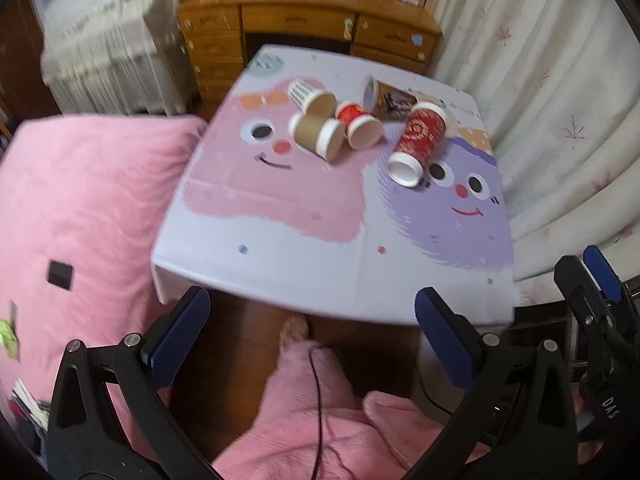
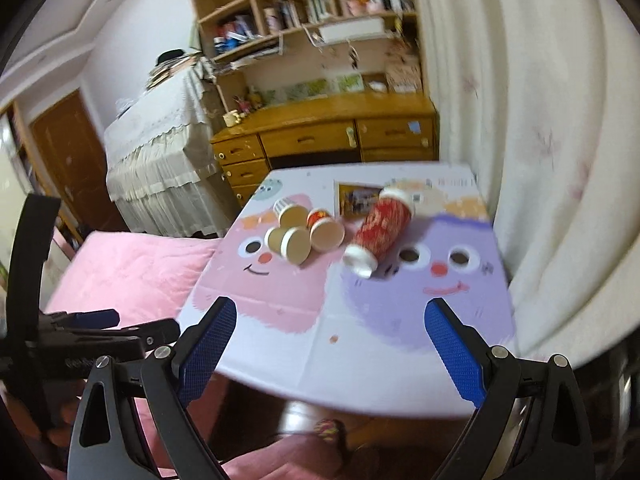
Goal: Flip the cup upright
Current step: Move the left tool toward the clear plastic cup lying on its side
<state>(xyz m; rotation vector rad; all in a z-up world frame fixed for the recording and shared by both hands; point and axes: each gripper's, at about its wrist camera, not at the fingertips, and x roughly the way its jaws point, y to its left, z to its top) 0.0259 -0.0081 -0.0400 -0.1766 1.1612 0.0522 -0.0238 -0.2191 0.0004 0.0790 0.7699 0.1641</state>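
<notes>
Several paper cups lie on their sides on a small table [image 1: 280, 264] with a cartoon-face cloth. A tall red cup [image 1: 416, 142] lies at the right, mouth toward me; it also shows in the right wrist view [image 2: 378, 232]. A brown cup [image 1: 318, 134], a small red cup [image 1: 358, 124] and a patterned cup [image 1: 310, 98] lie clustered at the middle. My left gripper [image 1: 312, 344] is open and empty, off the table's near edge. My right gripper [image 2: 332, 344] is open and empty over the near edge; it shows at the left view's right edge [image 1: 600, 280].
A pink bed [image 1: 80, 208] flanks the table's left side. A white curtain [image 1: 560, 120] hangs close on the right. A wooden desk [image 1: 308, 24] stands behind the table. A picture card [image 1: 396, 102] lies at the table's back. My pink-clad legs [image 1: 320, 420] are below.
</notes>
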